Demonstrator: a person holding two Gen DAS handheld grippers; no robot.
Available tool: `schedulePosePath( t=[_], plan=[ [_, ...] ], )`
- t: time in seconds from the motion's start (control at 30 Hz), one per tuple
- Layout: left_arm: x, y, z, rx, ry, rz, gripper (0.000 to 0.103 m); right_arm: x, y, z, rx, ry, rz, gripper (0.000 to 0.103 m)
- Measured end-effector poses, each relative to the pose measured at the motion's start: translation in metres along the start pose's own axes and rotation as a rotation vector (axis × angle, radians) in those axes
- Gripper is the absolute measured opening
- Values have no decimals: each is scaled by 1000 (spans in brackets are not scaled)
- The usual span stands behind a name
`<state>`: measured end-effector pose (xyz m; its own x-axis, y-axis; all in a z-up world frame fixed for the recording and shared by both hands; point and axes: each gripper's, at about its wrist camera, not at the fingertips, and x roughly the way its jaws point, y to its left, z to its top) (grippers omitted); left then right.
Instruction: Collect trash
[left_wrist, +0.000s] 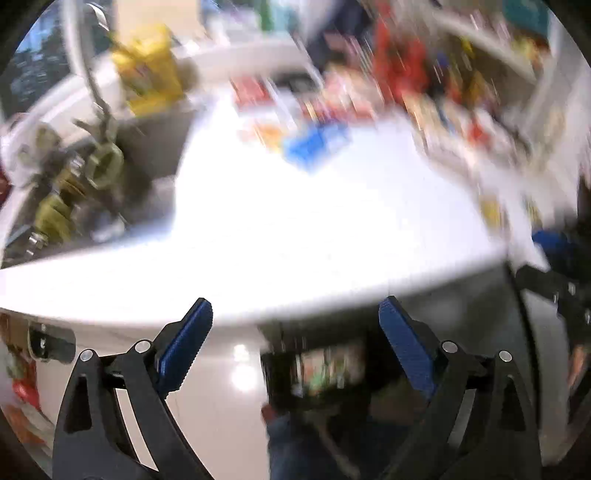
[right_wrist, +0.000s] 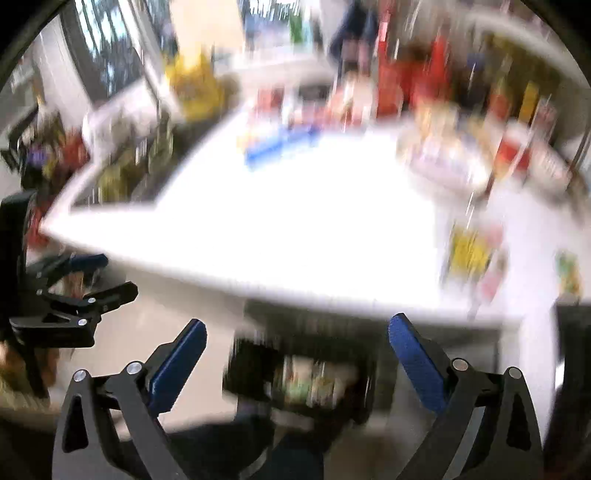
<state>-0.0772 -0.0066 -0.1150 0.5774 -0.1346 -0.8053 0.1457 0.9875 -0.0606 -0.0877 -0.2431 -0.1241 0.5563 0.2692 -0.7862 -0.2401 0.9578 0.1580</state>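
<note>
Blue-padded black left gripper (left_wrist: 295, 314) spread wide, empty. Blue-padded black right gripper (right_wrist: 297, 332) likewise, empty. One white countertop (left_wrist: 295, 229) at 12 o'clock; one blurred blue box (left_wrist: 317, 144).

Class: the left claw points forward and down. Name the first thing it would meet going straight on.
Probably the white countertop's near edge, straight ahead of the open left claw; blur leaves depth unclear.

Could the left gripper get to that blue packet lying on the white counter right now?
Probably yes. The left gripper is open and holds nothing, and the stretch of white counter before the blue packet looks bare. The picture is blurred, though, so small obstacles could be missed.
</note>
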Motion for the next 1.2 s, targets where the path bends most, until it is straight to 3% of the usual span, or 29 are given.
schedulePosePath(
  t=[0.07,0.13,0.27,0.53,0.67,1.2],
  plan=[
    [-9,1,26,-36,-70,28,90,-13,1,25,24,-89,-18,98],
    [-13,2,47,-59,-104,54,90,-23,3,53,81,-188,-91,98],
    [-22,0,78,-64,-150,114,90,-27,5,82,143,-281,-191,98],
    [-32,-3,96,-57,-190,167,90,-19,13,102,159,-278,-215,98],
    [-32,1,102,-74,-185,143,90,-25,13,107,164,-281,-227,98],
    [-32,2,107,-73,-194,171,90,-27,18,114,152,-285,-237,98]
  ],
)
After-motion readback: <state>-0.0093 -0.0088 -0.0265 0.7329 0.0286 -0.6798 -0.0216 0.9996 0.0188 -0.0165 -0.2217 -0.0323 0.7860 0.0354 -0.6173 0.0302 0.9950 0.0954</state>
